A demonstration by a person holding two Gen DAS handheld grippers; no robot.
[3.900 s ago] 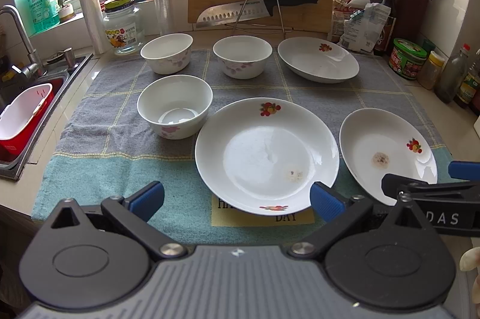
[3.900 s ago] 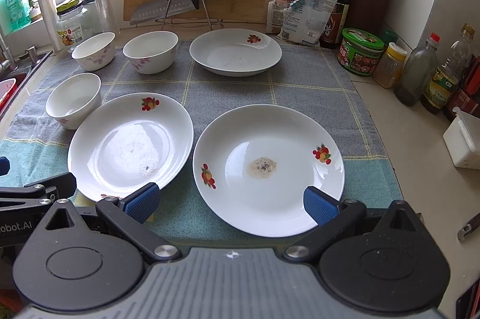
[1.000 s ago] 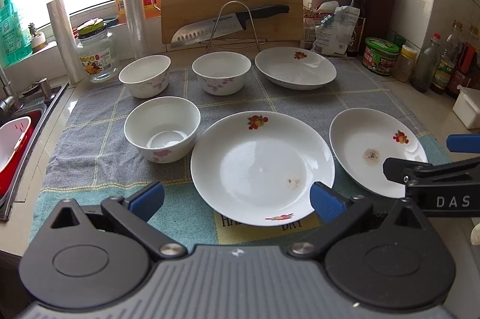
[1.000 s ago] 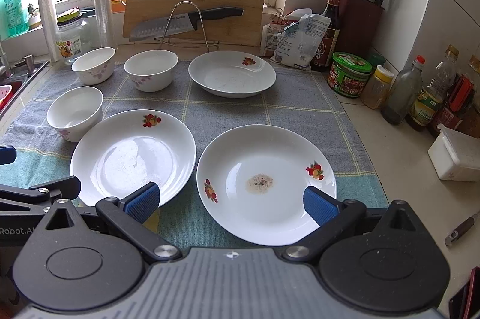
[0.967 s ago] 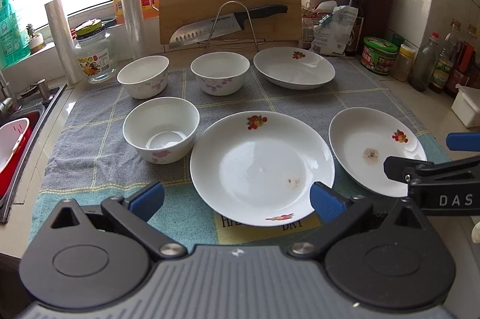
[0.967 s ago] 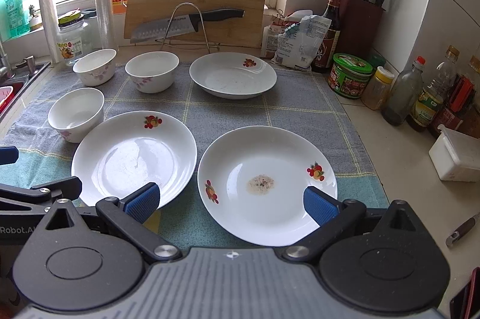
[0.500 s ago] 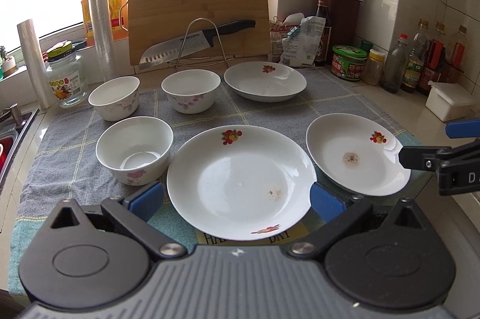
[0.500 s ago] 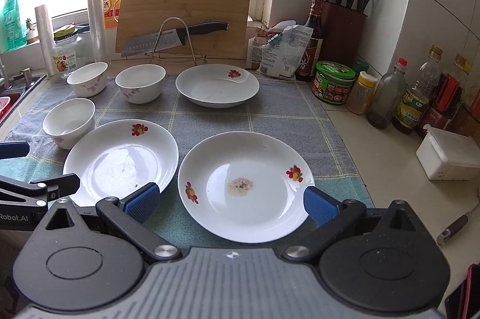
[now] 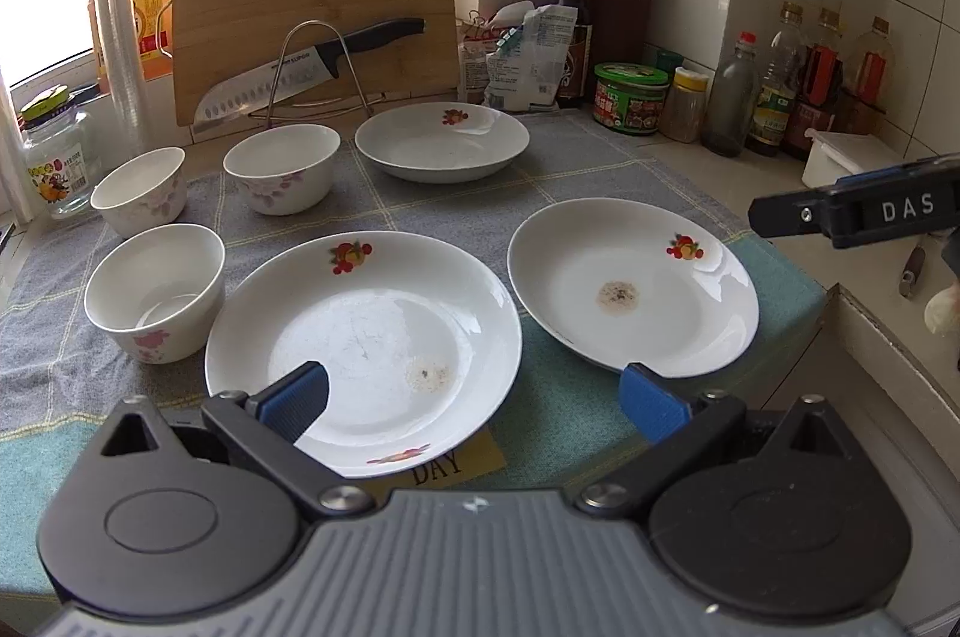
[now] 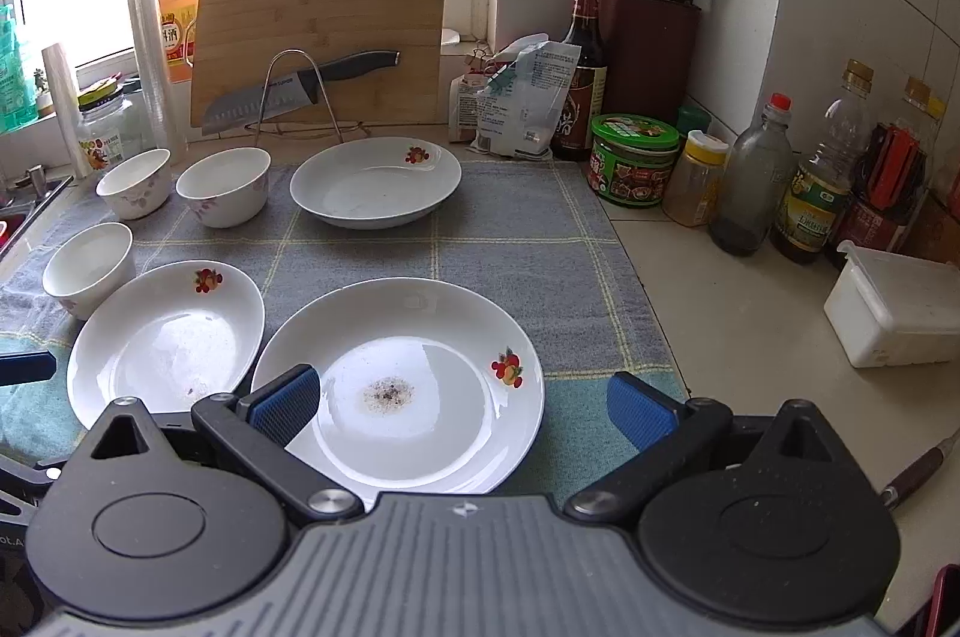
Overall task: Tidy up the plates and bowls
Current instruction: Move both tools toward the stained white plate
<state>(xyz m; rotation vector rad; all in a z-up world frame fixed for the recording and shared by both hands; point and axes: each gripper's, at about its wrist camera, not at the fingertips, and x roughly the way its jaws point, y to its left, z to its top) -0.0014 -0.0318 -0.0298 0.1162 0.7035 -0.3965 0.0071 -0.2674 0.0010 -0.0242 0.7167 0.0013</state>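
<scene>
On the worktop lies a grey towel that carries three plates and three bowls. The left gripper hangs over the near left plate with its jaws wide apart and nothing between them. The right gripper is also spread wide and empty, above the near right plate. The deep plate and the three bowls stand farther back, all apart from each other.

right gripper wide open over a crumb-stained plate, second plate just left, three bowls behind, all on a checked towel
</scene>
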